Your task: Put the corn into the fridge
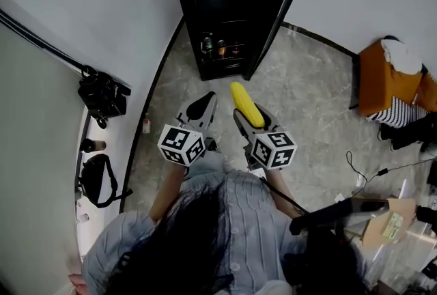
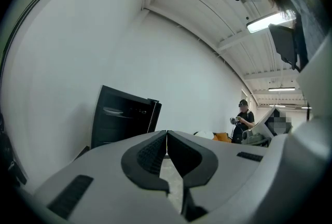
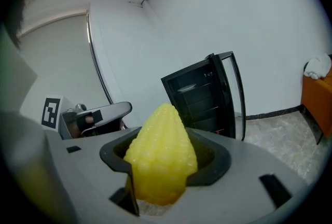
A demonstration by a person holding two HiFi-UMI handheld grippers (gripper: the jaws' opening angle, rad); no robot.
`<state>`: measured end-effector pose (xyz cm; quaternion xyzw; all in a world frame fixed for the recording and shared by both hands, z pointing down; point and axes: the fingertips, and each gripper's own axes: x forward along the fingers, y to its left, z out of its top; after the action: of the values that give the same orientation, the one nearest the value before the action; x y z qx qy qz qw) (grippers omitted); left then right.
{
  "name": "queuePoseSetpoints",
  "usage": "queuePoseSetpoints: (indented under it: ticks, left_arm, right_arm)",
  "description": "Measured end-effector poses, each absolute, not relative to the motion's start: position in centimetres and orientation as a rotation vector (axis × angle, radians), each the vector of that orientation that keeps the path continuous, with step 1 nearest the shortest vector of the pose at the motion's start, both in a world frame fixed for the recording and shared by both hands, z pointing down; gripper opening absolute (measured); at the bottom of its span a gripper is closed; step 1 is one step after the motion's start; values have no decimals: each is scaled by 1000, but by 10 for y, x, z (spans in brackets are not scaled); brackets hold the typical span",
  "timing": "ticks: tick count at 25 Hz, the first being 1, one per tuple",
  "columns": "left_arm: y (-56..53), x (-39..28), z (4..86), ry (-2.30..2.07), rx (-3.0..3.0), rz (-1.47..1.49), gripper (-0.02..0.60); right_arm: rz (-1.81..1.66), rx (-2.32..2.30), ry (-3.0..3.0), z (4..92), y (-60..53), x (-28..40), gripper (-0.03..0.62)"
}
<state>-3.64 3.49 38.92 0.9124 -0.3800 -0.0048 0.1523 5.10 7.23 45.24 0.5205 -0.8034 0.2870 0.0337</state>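
A yellow corn cob [image 1: 246, 104] [image 3: 162, 153] sticks forward out of my right gripper [image 1: 250, 119] [image 3: 163, 166], which is shut on it. A black fridge [image 1: 225, 7] [image 3: 205, 98] [image 2: 122, 122] stands ahead against the white wall, its door [image 1: 280, 10] swung open to the right, with shelves and a few bottles [image 1: 218, 48] low inside. My left gripper [image 1: 198, 109] [image 2: 166, 153] is beside the right one, shut with nothing between its jaws. Both hang over the grey floor a short way in front of the fridge.
An orange seat [image 1: 386, 78] with white cloth stands at the right. A black camera [image 1: 102, 95] and a bag [image 1: 99, 181] lie on a white ledge at the left. Cables [image 1: 365, 174] and a cardboard box [image 1: 389, 222] are on the floor at right. A person [image 2: 243, 120] stands far off.
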Motion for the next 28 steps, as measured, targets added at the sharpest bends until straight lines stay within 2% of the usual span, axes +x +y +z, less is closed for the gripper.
queuePoseSetpoints:
  ticks: [14,28]
  left_arm:
    - [-24,-92,400,-989,2640,15,9]
    - [-47,-98,428,-968,2592,65,9]
  right_arm:
    - [937,1726,-2409,458,8,9,253]
    - [1029,1736,-2349,482,-20,13,253]
